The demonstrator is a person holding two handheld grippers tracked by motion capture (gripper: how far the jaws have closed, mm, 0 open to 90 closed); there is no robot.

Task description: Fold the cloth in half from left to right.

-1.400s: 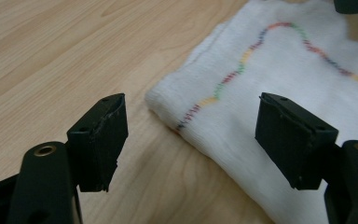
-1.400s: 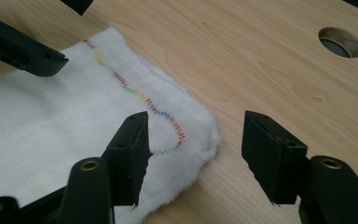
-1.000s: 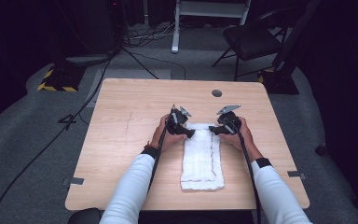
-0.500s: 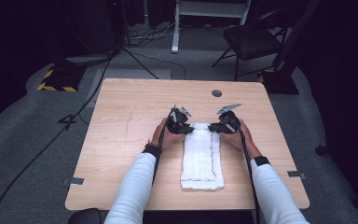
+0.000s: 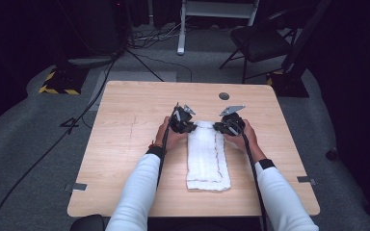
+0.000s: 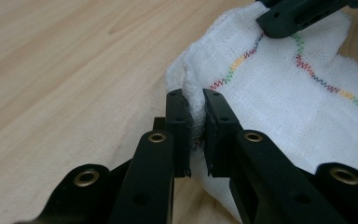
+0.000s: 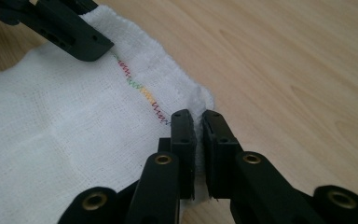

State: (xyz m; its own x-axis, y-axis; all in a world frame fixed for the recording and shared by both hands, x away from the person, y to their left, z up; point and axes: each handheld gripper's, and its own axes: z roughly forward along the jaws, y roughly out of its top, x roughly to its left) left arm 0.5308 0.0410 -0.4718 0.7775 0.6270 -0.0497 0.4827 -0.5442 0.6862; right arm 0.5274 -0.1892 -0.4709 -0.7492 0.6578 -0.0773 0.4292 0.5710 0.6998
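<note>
Centre-left in the high view, the left gripper is clenched on the far left corner of the white cloth, which lies folded into a long strip mid-table. At centre-right, the right gripper pinches the far right corner. Judging by this, another fold remains.

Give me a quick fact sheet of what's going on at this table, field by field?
surface: wooden table
item: white cloth, folded into a long strip, with multicoloured zigzag stitching
left gripper: shut on the cloth's far corner on its side
right gripper: shut on the opposite far corner
cloth position: lying flat, lengthwise toward the person
behind the table: black chair on grey floor
</note>
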